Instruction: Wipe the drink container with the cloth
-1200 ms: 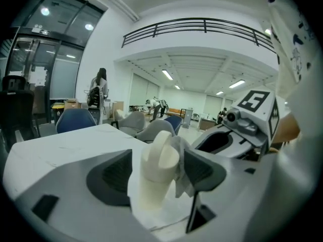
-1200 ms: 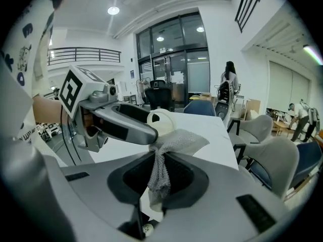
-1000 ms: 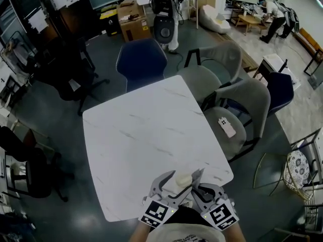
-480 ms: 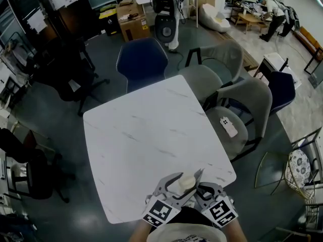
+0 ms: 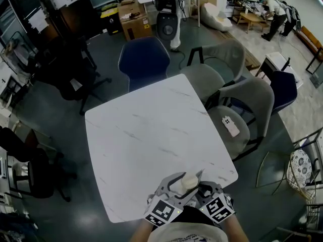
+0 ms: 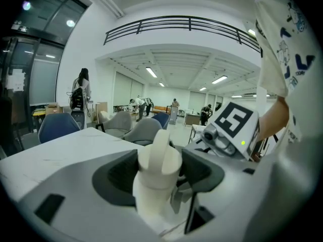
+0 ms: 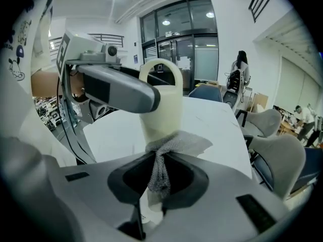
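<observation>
Open office hall, white marbled table (image 5: 141, 130) ringed by chairs (image 5: 144, 59), at its near edge left gripper (image 6: 160, 173) jaws just closing, clamping cream drink container (image 7: 164, 105), right gripper (image 7: 159, 185) pinching grey cloth (image 7: 176, 142) against it

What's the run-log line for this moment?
left gripper: jaws just closing, gripping drink container | right gripper: shut on cloth | cloth: bunched against drink container's lower side
</observation>
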A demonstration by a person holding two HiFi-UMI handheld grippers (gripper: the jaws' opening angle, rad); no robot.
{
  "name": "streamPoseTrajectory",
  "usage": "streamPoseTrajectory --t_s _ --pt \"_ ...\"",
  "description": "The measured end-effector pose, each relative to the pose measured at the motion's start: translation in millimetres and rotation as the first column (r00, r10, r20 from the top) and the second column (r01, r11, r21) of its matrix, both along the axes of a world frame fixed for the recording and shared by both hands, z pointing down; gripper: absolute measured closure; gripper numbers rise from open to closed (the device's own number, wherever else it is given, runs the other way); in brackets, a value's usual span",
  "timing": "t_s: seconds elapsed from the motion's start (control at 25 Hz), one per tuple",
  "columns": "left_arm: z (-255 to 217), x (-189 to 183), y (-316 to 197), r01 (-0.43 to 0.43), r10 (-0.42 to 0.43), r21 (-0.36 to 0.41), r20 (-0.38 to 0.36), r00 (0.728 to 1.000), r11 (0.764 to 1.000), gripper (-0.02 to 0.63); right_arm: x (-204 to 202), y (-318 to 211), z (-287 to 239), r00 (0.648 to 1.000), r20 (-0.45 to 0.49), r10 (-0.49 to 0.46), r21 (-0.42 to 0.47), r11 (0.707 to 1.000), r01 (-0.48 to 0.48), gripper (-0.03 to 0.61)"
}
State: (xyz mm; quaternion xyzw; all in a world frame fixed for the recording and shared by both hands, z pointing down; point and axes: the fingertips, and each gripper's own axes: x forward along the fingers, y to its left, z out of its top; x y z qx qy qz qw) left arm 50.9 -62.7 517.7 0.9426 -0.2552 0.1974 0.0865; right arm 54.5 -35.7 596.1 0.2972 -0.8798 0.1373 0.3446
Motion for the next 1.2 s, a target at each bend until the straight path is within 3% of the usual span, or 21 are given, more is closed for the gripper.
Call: streamPoseTrajectory --t_s 0.64,1.2 --pt "1 4 2 -0.041 0.041 0.011 0.015 0.999 0.999 0.337 0 1 55 0.996 -0.052 0.068 -0.076 0.995 -0.072 0.532" --pt "2 6 5 -0.07 0.069 0.024 0.034 0.997 0.997 0.337 1 0 68 0.994 -0.104 0.041 -0.075 0.996 -0.049 0.531"
